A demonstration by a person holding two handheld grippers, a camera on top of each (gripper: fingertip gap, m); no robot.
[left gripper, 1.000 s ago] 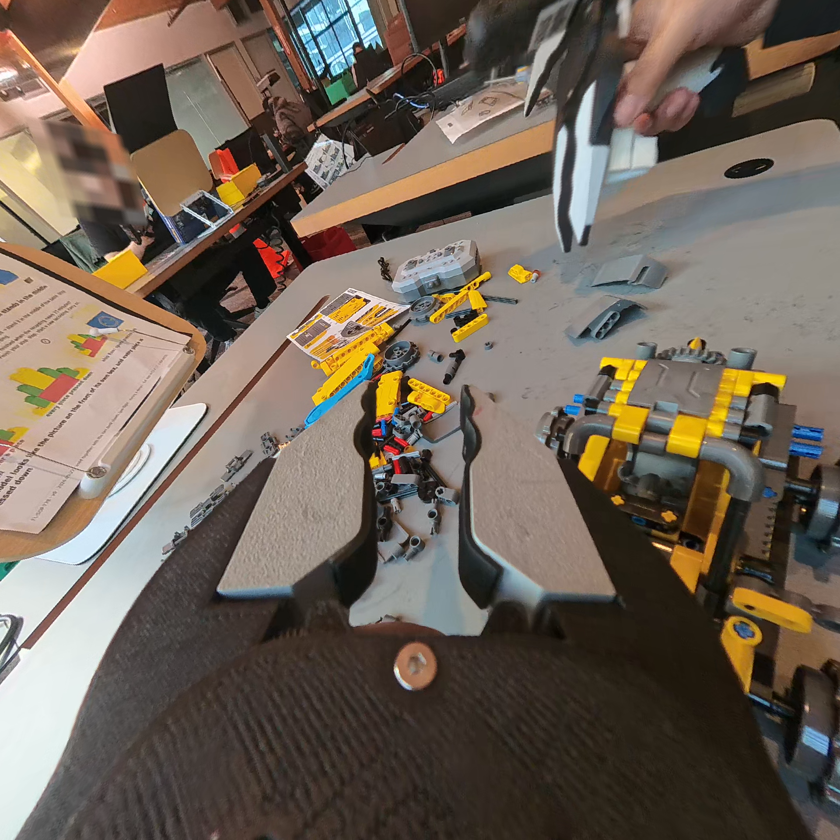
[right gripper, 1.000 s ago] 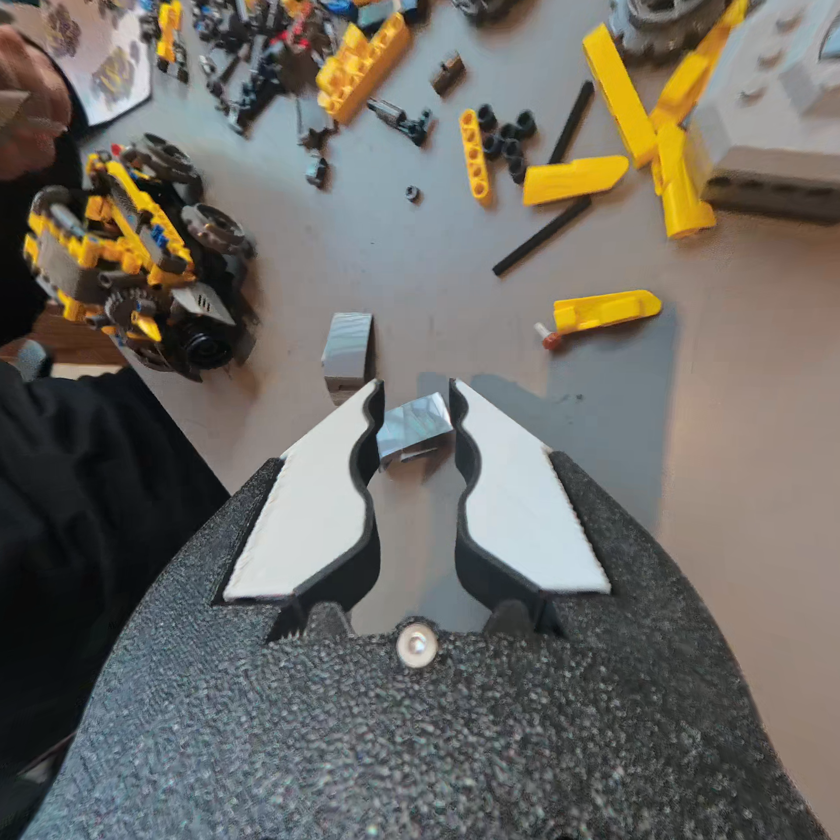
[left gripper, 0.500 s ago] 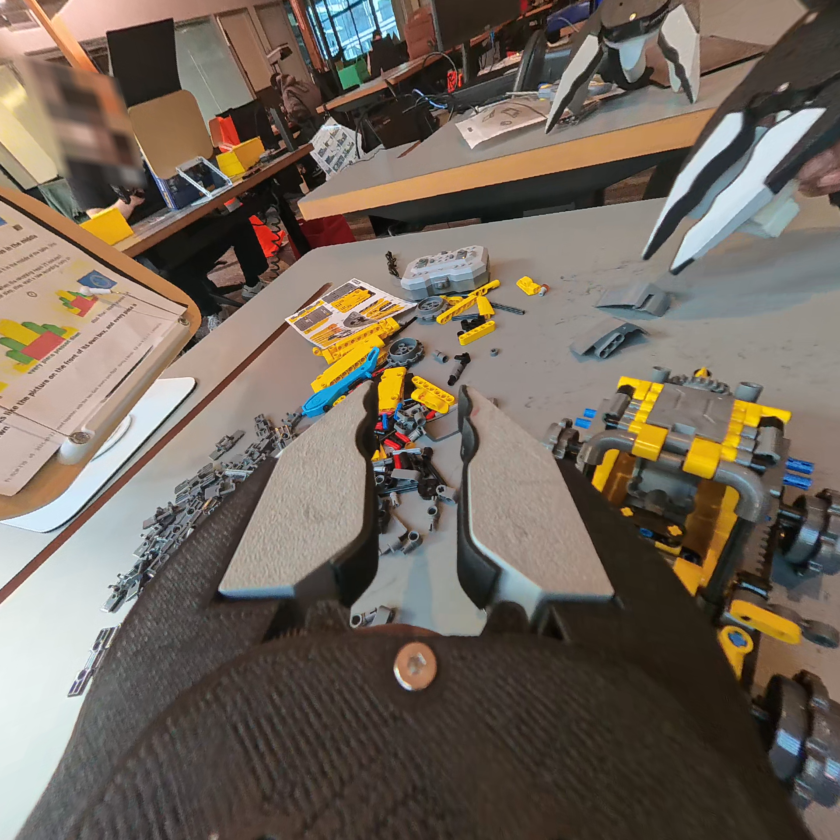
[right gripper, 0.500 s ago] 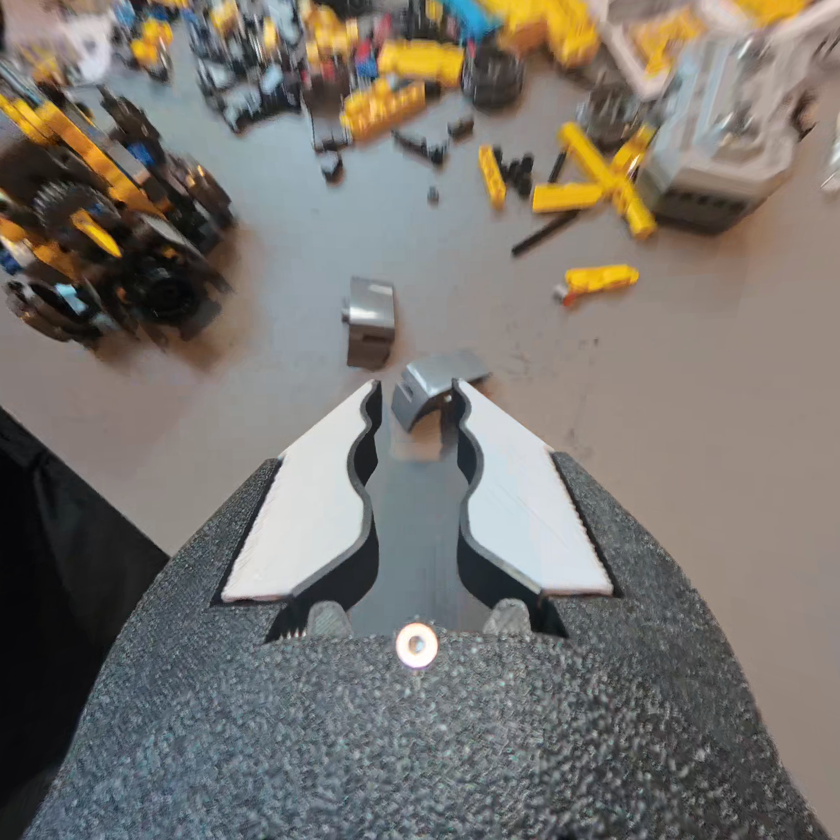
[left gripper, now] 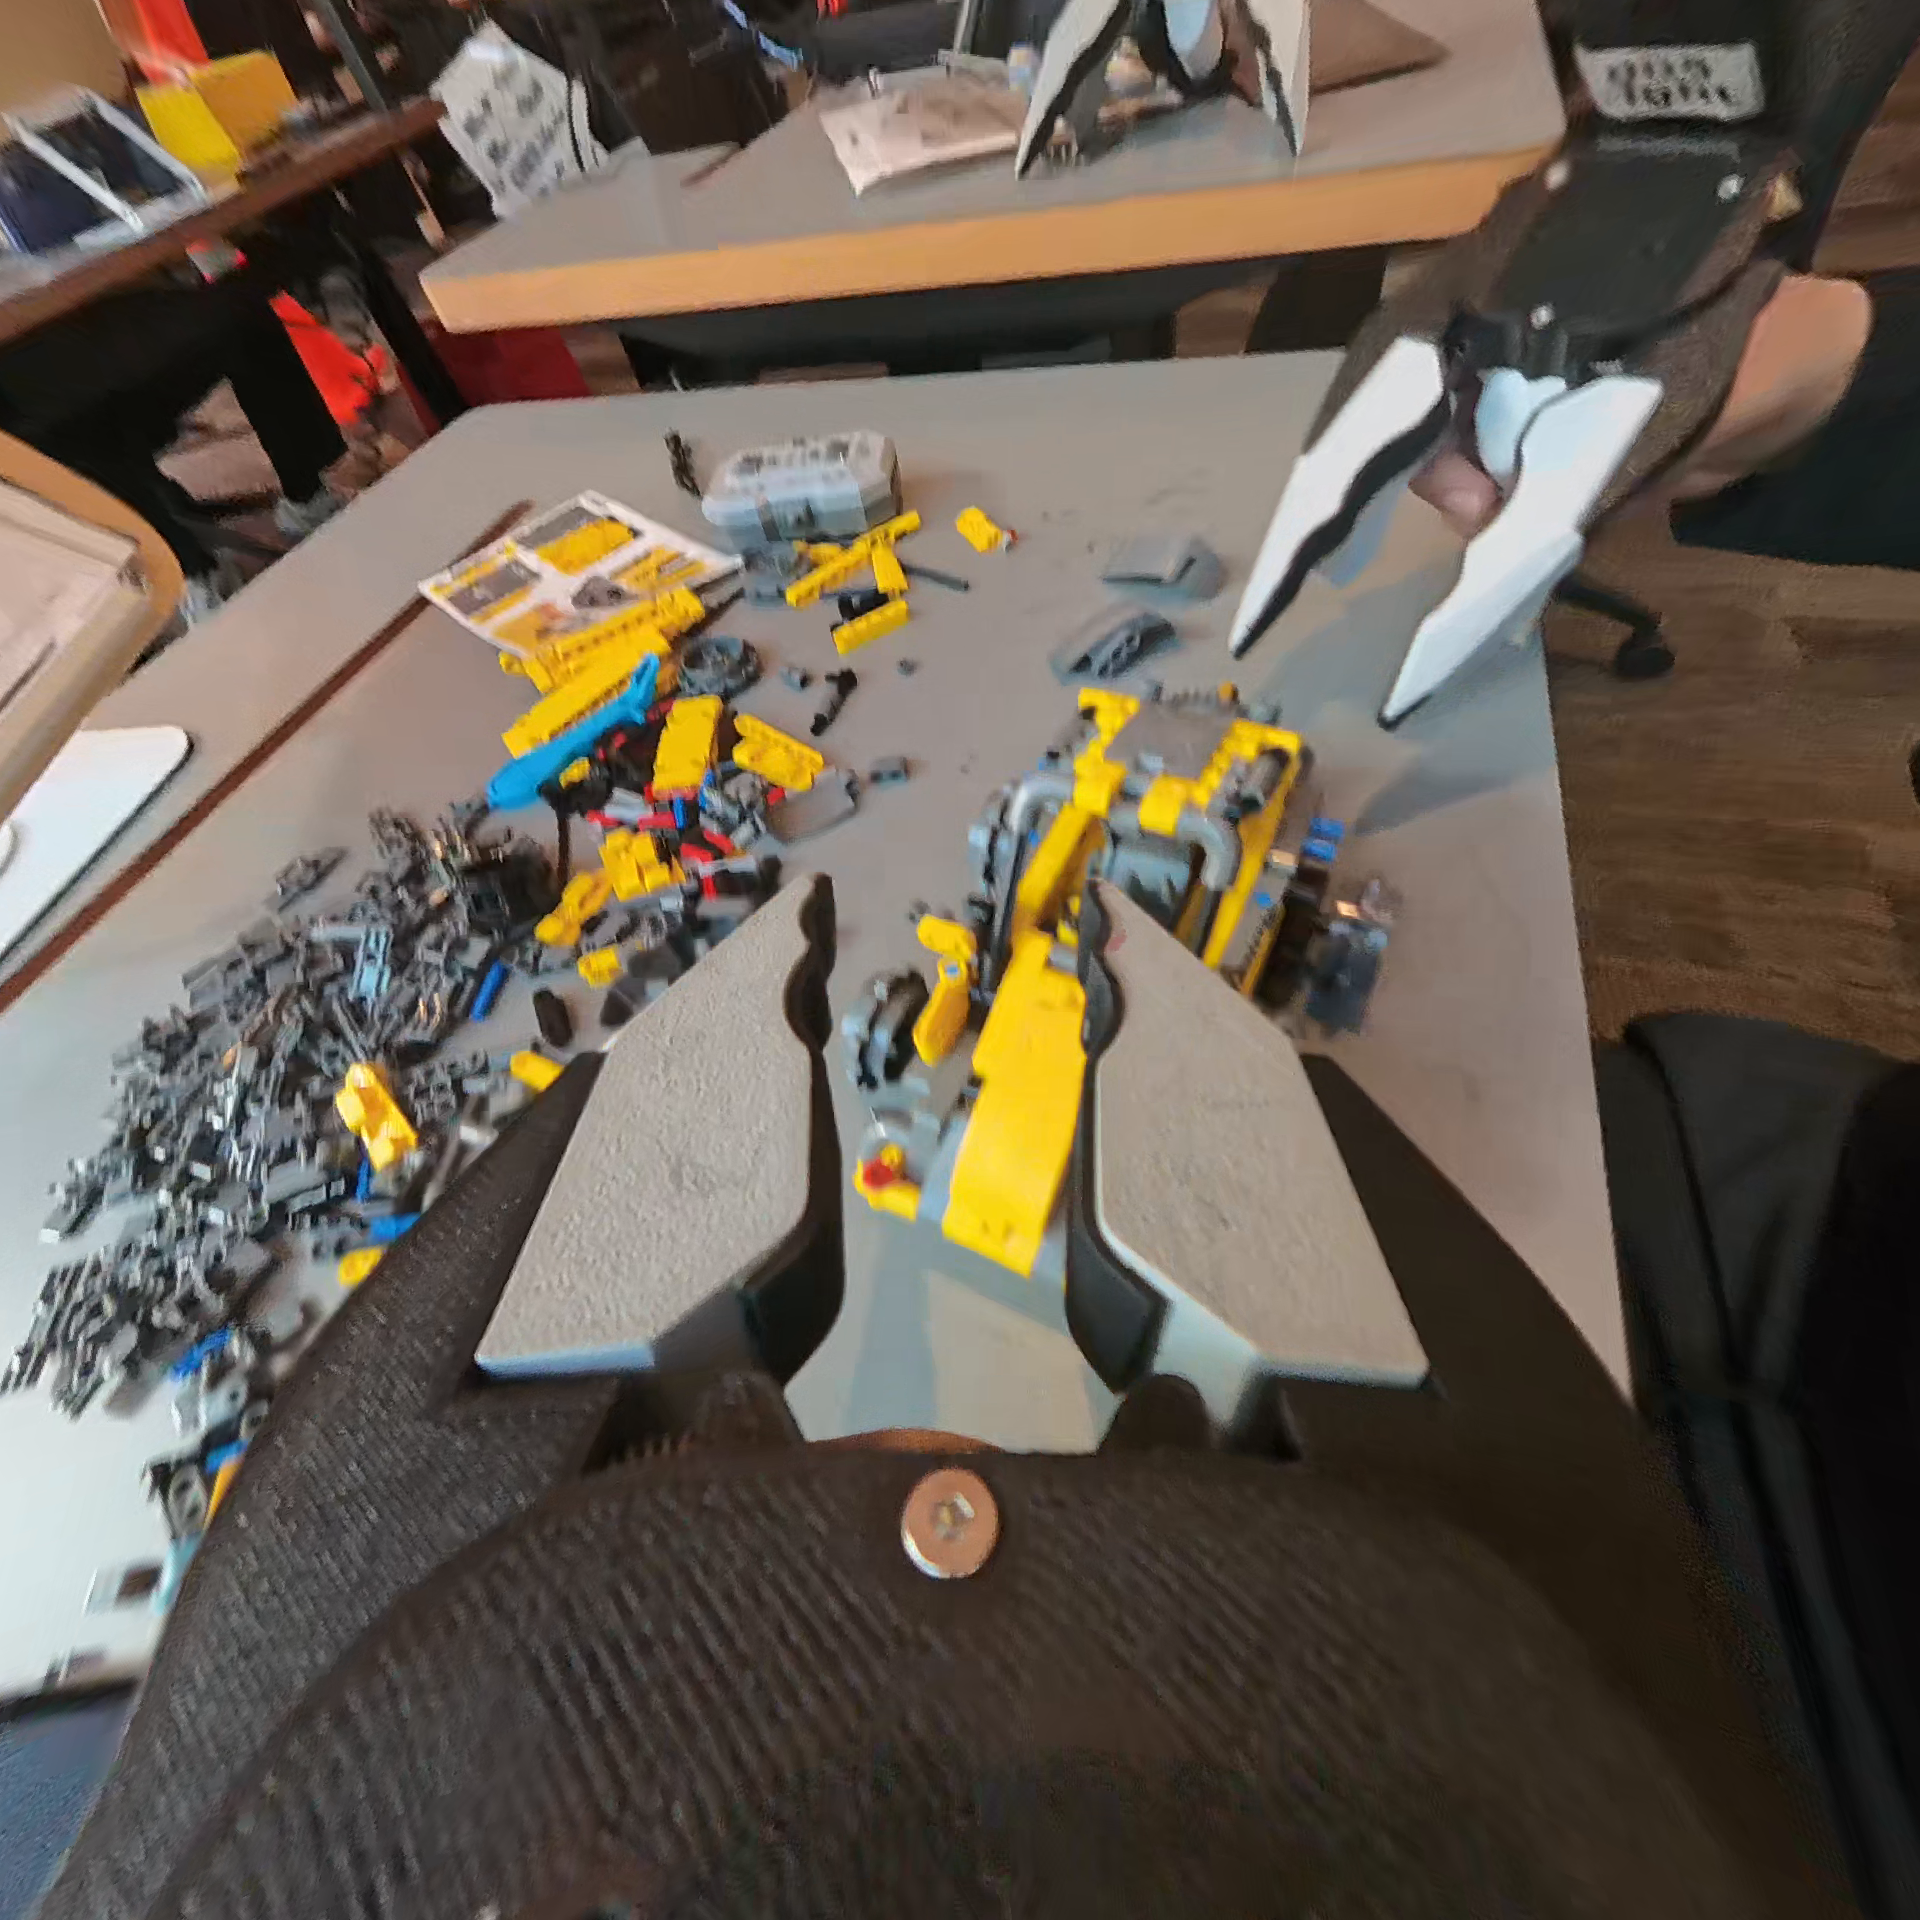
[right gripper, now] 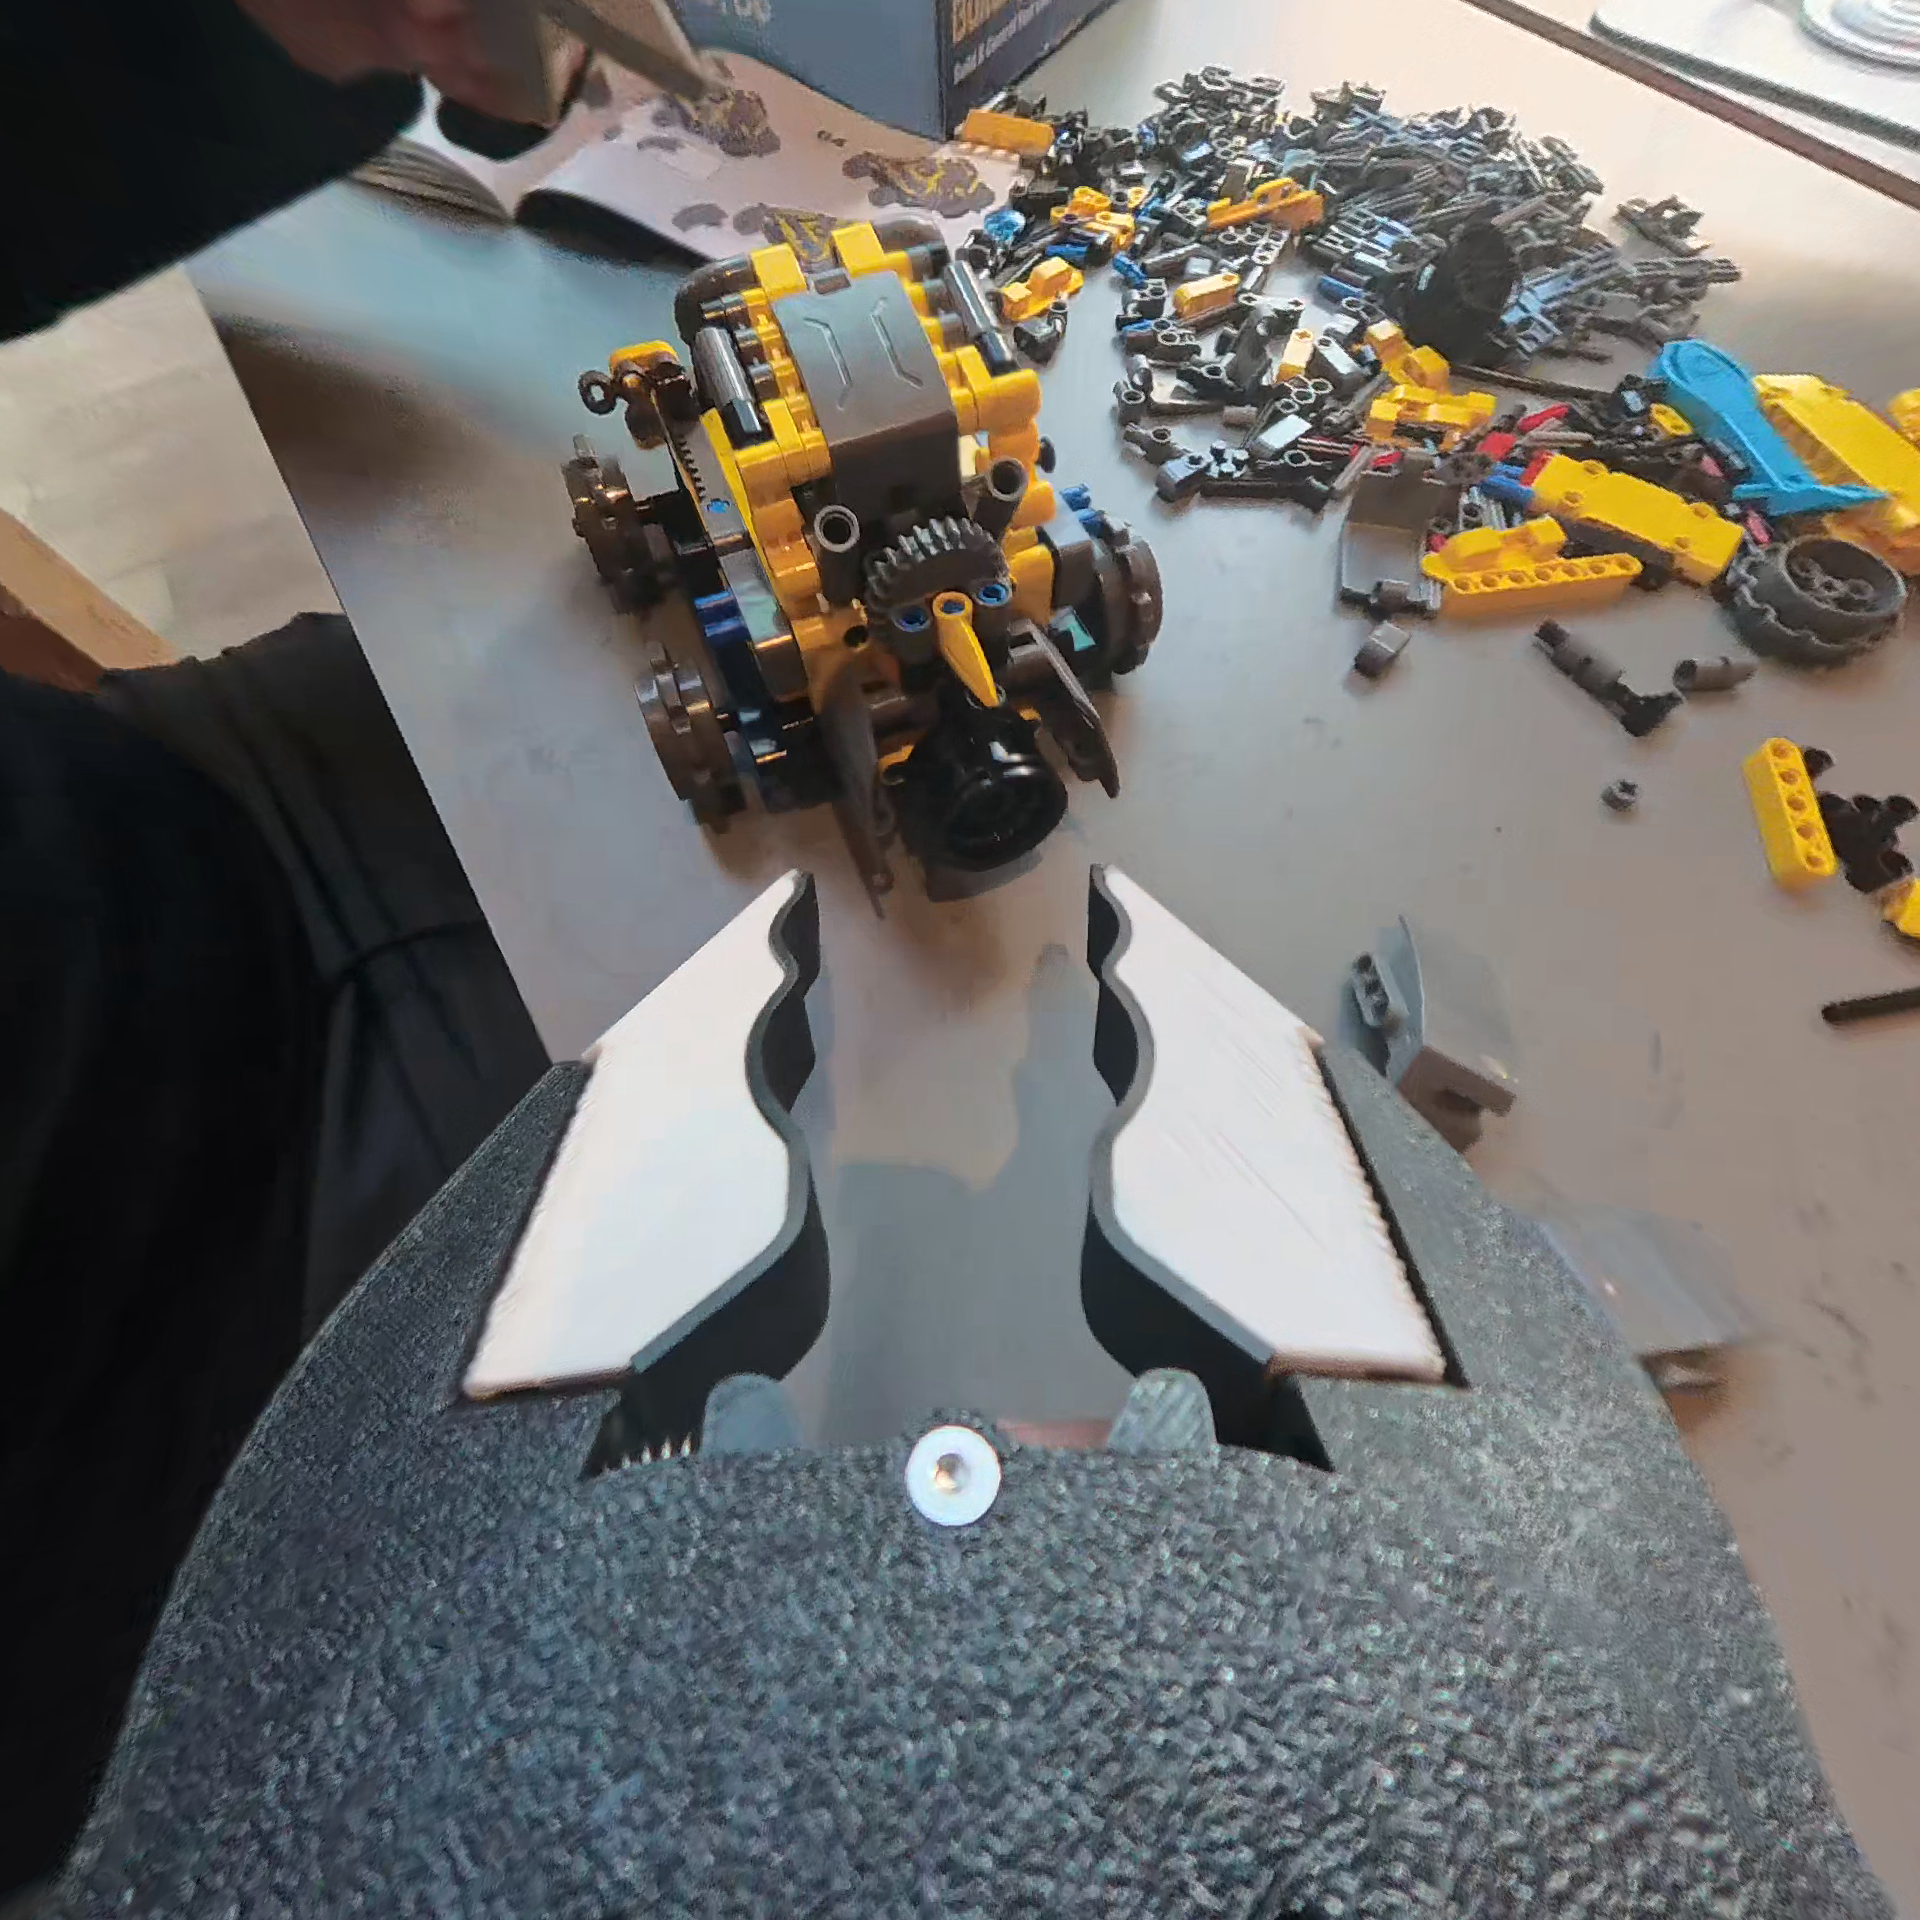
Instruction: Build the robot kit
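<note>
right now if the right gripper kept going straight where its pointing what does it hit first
Most likely the yellow and grey brick vehicle: the open, empty right gripper points at its near end with the black cylinder, only bare grey table between. Depth is unclear, so it might meet the table first.

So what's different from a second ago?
The right gripper left the curved grey panel pieces and swung to face the yellow-and-grey brick vehicle, open and empty. The left gripper drew back over the vehicle's yellow end, jaws wider. Loose bricks and the grey table look unchanged.
</note>
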